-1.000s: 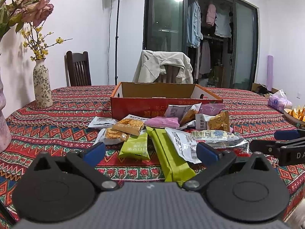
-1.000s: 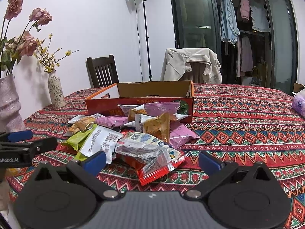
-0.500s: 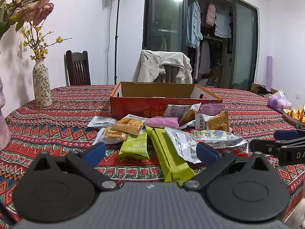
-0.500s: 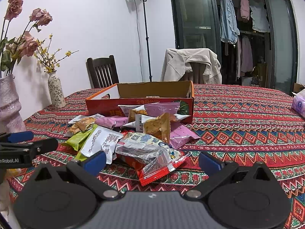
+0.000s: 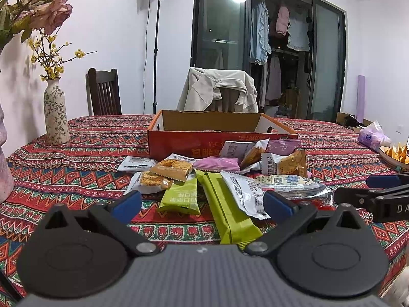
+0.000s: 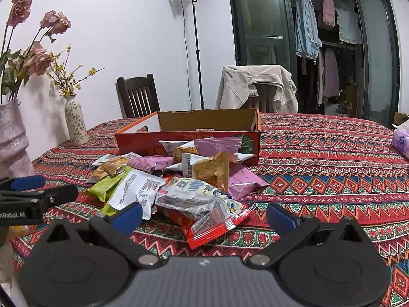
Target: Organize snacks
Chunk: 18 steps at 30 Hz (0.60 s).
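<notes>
Right, I hold my left gripper [image 5: 202, 203] and right gripper [image 6: 203, 216] spread wide, gripping nothing. The snack packets [image 5: 219, 179] lie heaped on the tablecloth [image 5: 84, 153], just before the cardboard box [image 5: 204, 138].

So there's a loose pile of snack packets [image 5: 225, 176] dumped on the patterned cloth right in front of an open cardboard box [image 5: 219, 138], red-orange outside, plain brown inside. Nearest the front: a long green bar [image 5: 227, 212] lying lengthwise, a shorter green packet [image 5: 181, 195] beside it, and a white wrapper [image 5: 245, 192] overlapping the bar. A red-edged foil bag [image 6: 204, 212] sits on the right. Pink packets [image 6: 150, 161] and see-through cracker packs [image 5: 171, 170] lean against the box.
</notes>
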{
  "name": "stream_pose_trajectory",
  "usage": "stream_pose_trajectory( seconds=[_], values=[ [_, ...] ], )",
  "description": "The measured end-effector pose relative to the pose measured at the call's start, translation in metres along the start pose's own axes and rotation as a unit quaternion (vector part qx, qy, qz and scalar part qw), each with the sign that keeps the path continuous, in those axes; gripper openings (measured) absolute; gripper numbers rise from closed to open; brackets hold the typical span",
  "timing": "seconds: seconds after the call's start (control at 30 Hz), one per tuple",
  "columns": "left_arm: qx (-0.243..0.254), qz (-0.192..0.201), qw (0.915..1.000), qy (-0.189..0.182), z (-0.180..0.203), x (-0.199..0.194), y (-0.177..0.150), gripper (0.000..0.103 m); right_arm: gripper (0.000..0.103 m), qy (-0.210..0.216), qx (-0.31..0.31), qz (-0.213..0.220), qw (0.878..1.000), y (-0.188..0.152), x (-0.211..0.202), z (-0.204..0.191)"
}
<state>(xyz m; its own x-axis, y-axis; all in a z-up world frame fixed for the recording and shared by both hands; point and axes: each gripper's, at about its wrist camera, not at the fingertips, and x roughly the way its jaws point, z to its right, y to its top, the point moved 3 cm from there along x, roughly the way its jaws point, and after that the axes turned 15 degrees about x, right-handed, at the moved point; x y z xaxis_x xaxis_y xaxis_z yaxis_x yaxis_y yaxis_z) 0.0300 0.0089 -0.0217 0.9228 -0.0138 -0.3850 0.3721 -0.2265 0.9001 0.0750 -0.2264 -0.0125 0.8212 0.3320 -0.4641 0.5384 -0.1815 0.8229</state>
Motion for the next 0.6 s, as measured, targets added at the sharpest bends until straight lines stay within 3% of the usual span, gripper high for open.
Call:
stream_pose_trajectory(
  seconds=[0.6],
  values=[
    [0.003, 0.008, 1.0, 0.005, -0.008, 0.013, 0.01, 0.103, 0.103, -0.021, 0.0, -0.001, 1.0, 0.009, 0.015, 0.006]
  ],
)
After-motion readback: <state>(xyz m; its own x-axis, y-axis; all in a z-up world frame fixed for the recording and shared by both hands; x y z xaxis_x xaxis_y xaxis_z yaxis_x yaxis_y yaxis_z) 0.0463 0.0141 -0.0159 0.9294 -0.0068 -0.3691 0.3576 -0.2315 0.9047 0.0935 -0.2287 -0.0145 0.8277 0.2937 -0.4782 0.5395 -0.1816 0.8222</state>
